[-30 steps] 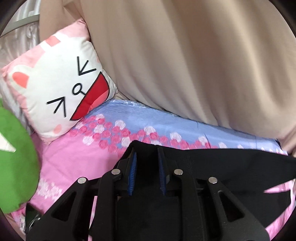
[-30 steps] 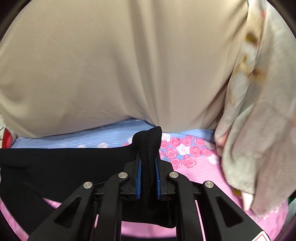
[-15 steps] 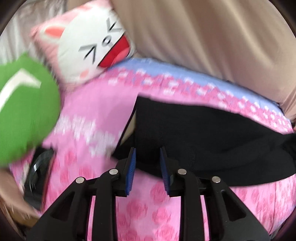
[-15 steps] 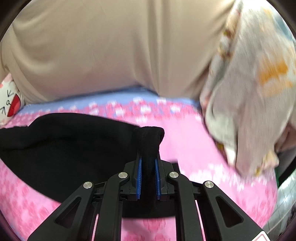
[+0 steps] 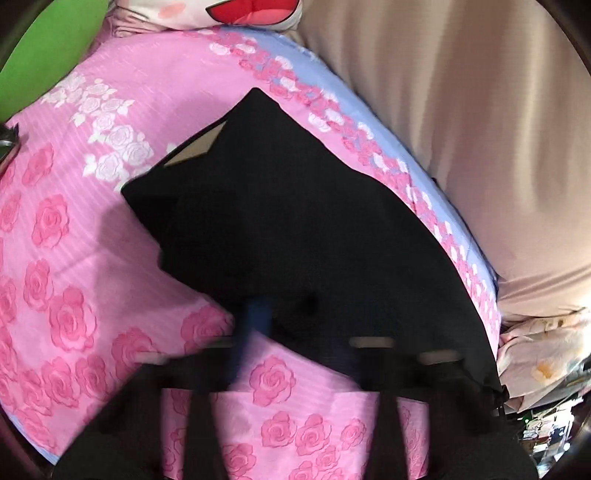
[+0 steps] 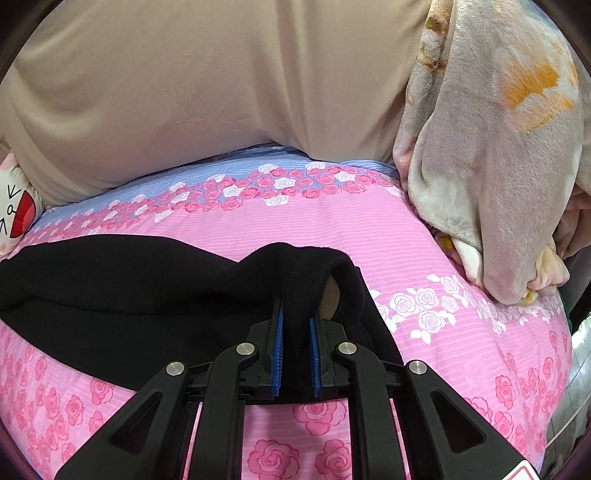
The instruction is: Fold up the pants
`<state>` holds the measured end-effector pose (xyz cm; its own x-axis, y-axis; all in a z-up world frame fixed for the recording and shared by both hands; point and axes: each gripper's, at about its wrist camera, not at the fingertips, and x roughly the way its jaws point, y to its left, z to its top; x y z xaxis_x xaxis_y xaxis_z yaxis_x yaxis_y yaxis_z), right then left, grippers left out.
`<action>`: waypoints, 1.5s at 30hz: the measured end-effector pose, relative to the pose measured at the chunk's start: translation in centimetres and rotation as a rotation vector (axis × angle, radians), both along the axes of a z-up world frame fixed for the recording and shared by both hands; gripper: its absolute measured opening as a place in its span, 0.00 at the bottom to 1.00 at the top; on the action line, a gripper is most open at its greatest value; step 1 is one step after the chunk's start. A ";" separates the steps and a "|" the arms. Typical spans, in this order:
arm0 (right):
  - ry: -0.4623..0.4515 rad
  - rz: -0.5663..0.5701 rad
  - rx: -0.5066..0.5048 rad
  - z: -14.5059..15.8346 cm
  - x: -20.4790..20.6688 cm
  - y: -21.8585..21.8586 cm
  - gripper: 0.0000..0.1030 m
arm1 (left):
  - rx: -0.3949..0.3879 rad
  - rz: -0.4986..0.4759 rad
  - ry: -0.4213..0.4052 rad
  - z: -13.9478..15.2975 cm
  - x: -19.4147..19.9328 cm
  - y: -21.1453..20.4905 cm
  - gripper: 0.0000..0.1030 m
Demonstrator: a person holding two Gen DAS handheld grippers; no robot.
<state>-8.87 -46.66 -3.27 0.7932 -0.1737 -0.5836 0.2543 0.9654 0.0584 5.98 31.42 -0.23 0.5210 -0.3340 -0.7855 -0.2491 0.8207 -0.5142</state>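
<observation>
Black pants lie spread across a pink rose-print bed sheet. In the left wrist view my left gripper is heavily blurred; its blue pads stand apart at the near edge of the pants with nothing between them. In the right wrist view my right gripper is shut on a bunched end of the pants, lifted slightly off the sheet.
A beige curtain hangs behind the bed. A cat-face pillow and a green cushion sit at the far left. A rumpled grey-and-orange blanket lies at the right end.
My left gripper let go of the pants, pulled back and now swings fast over the sheet. My right gripper kept its grip and drew its end of the pants toward me.
</observation>
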 end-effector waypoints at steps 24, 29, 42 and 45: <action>-0.103 0.023 0.444 0.7 -5.8 -1.1 0.66 | 0.230 -0.037 -0.058 1.6 -2.3 -5.0 0.54; 0.004 0.014 0.662 -1.3 1.5 -2.2 0.66 | 0.200 -0.074 -0.053 1.4 -2.0 -7.2 0.56; -0.083 -0.017 0.411 1.8 2.2 -3.0 0.04 | 0.177 -0.064 -0.005 0.1 -1.1 -5.7 0.62; 0.060 -0.064 0.486 -3.9 2.2 -4.7 0.05 | 0.135 -0.032 0.023 -0.8 -0.4 -4.3 0.62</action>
<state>-6.69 -51.38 -7.14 0.7524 0.0829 -0.6534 0.3289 0.8122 0.4818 5.54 27.09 -1.05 0.4934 -0.2404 -0.8359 -0.2317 0.8900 -0.3927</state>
